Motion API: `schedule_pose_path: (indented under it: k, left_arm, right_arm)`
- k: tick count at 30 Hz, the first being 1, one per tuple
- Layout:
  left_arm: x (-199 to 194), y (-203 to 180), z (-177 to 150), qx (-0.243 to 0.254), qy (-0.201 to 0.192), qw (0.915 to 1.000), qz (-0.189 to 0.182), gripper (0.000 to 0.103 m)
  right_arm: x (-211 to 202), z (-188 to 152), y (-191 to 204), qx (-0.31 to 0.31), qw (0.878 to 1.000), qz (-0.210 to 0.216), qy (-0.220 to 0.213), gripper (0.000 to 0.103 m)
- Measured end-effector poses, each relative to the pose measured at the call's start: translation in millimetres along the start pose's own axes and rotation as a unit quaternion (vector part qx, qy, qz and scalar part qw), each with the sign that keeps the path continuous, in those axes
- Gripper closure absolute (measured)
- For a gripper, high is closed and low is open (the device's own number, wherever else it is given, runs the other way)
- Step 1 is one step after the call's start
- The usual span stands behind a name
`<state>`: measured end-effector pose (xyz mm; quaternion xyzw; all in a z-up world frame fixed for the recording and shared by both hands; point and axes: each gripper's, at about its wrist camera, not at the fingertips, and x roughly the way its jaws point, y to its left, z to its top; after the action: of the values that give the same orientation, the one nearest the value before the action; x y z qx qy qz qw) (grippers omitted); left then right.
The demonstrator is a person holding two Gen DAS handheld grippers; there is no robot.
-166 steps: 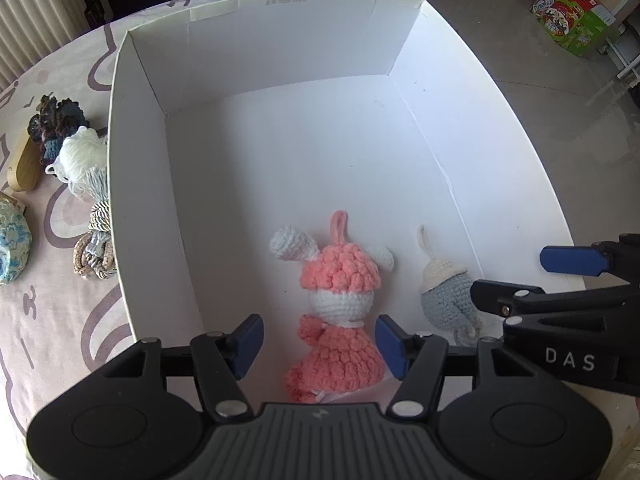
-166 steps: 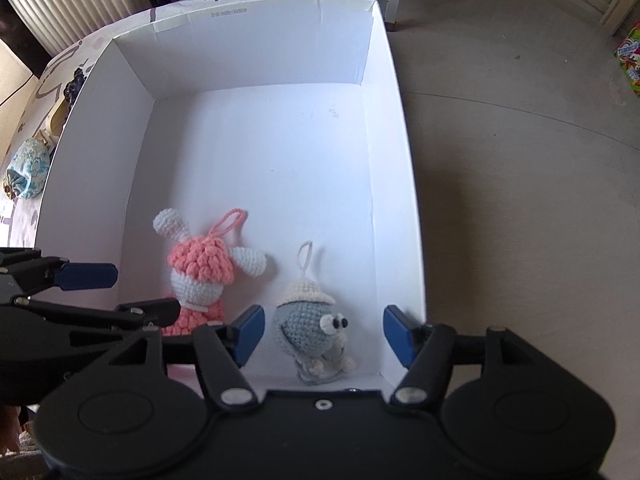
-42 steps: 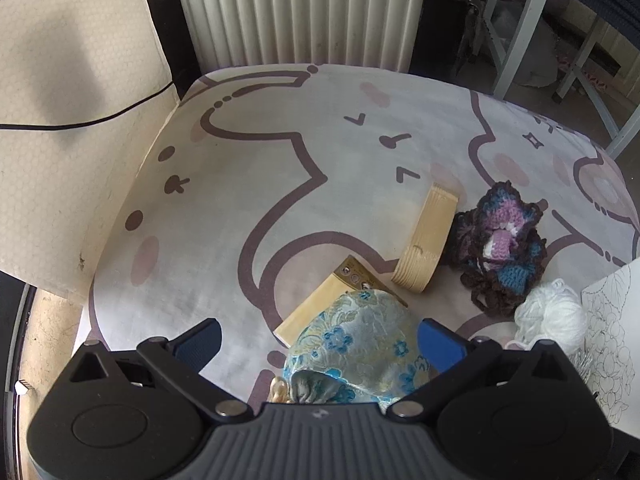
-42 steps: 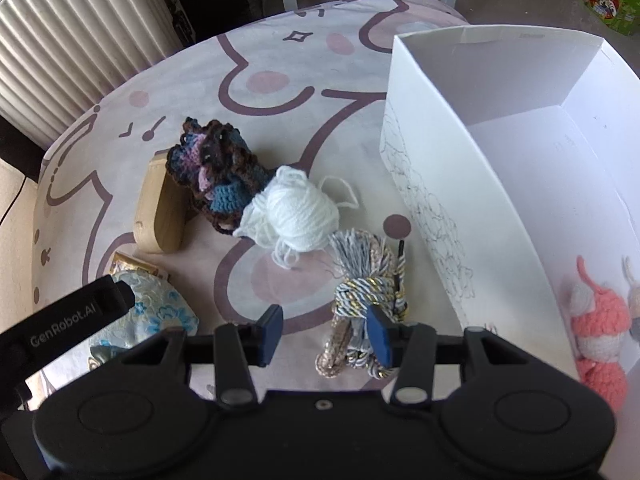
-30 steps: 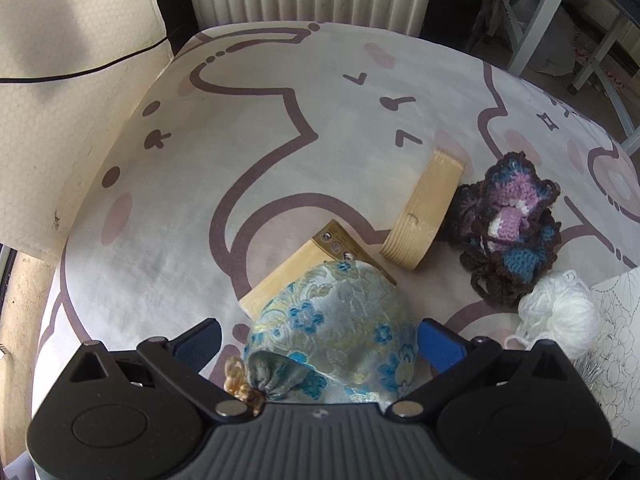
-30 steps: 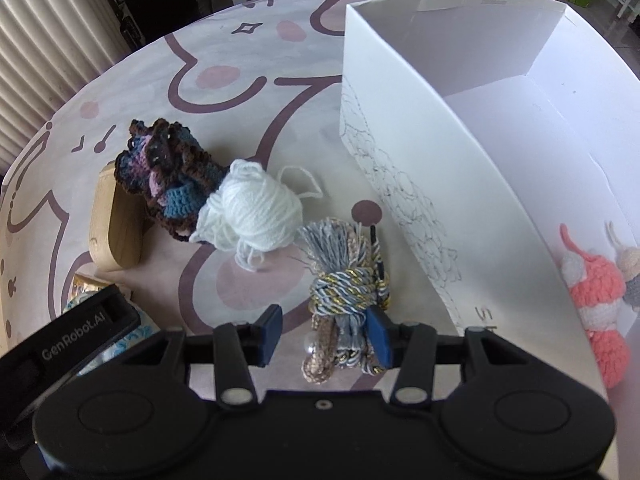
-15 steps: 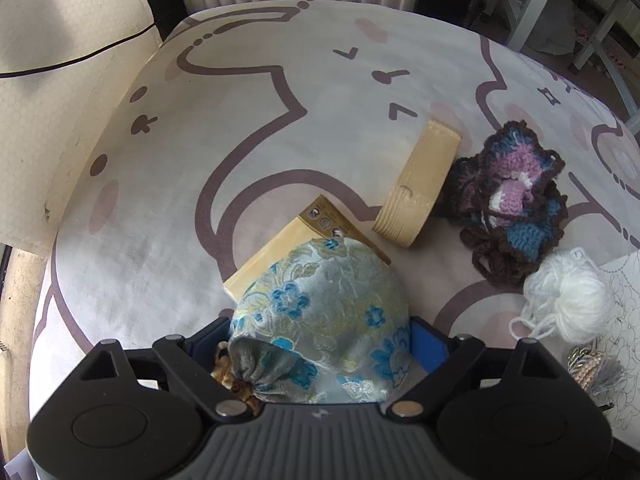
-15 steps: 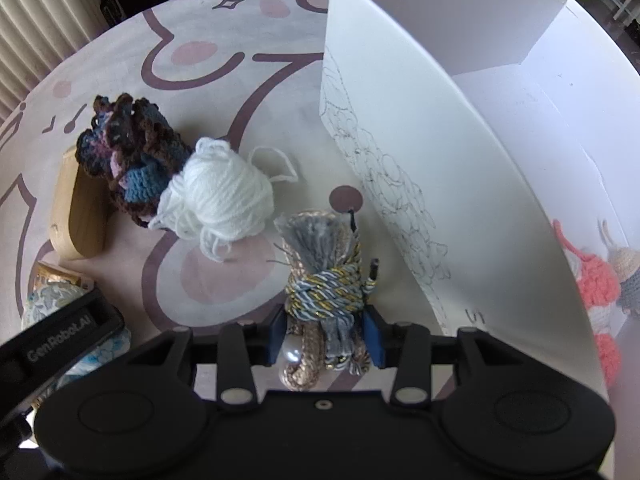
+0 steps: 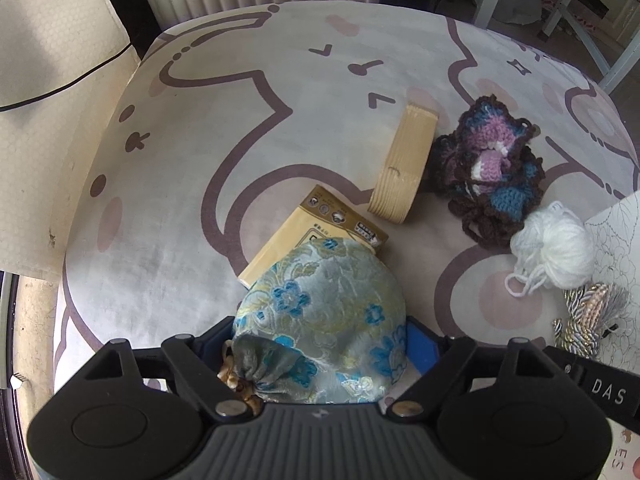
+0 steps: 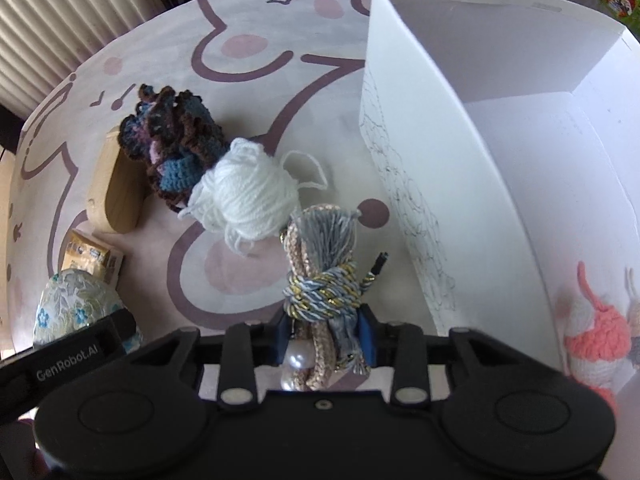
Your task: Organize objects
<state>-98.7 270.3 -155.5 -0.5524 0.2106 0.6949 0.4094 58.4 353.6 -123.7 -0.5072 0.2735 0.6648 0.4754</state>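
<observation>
My right gripper (image 10: 325, 338) is clamped on the cord bundle (image 10: 320, 280), just left of the white box (image 10: 460, 184); its long axis points away from me. My left gripper (image 9: 320, 344) has just been closing and now presses the brocade pouch (image 9: 324, 320), further left of the box.

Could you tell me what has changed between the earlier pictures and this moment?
Both grippers left the white box for the table. The left gripper has been closing around the brocade pouch; the right gripper has closed on the cord bundle. The yarn ball, crochet piece and the toys in the box have not moved.
</observation>
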Motion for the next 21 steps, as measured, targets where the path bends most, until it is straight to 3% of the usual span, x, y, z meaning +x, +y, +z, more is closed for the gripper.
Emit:
schedule_pose_path:
  k: [2,4,8,16,21]
  left_arm:
    - [-6,1,-3,0.003,-0.004,1.0,-0.001,0.018]
    - [-15,1,-6,0.009,-0.007,0.9999,-0.003,0.025]
    - [-32,5,-14,0.008,-0.008,0.9999,-0.011,0.026]
    - [-57,2,-32,0.016,-0.019,0.9997,-0.009,0.026]
    - [-82,-4,-36,0.019,-0.045,0.9987,-0.016,0.026]
  right_arm:
    - [-8,-1,0,-0.021,1.0,0.007,-0.009,0.068]
    - [-16,-3,1,-0.048,0.999,0.011,-0.02,0.068]
    - [-38,-4,5,-0.111,0.993,0.015,-0.049,0.068]
    - [-73,-12,4,-0.149,0.984,0.047,-0.08,0.068]
    - [-93,-24,6,-0.18,0.976,0.056,-0.105,0.068]
